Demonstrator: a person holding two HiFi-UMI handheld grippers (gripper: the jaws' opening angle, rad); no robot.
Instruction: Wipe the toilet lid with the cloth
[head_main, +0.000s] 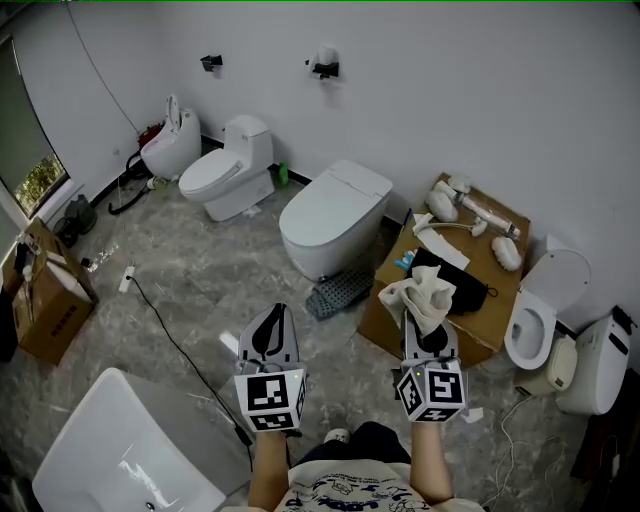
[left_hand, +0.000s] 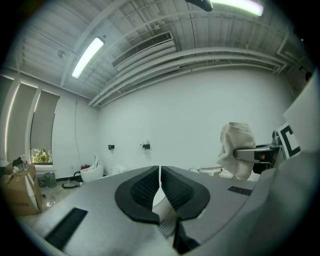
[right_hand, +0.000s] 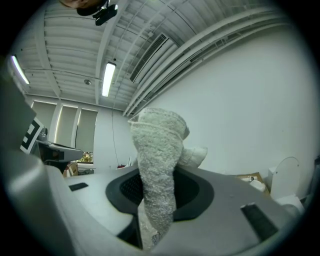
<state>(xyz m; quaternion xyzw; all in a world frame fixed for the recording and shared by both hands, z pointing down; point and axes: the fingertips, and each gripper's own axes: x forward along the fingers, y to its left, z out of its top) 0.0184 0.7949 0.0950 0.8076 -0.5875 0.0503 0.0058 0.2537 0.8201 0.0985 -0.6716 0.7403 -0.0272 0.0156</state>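
Cloth (head_main: 425, 296) stands pinched in the right gripper (head_main: 427, 328); the left gripper (head_main: 274, 322) is pressed together, empty. Toilet lid (head_main: 335, 205) lies at 12 o'clock; the loose bunch may slip while wiping.

Even light from ceiling tube (left_hand: 87, 57); edges bend, corners dark.

It looked like a bare storeroom or test room for bathroom fittings. Several toilets (head_main: 335, 215) stood unplumbed on the grey stone floor (head_main: 200, 290) by white walls (head_main: 480, 90). A basin (head_main: 120, 450) lay near left, with cardboard boxes (head_main: 45, 300) around and strip lights (left_hand: 87, 57) and a vent (left_hand: 145, 47) overhead.
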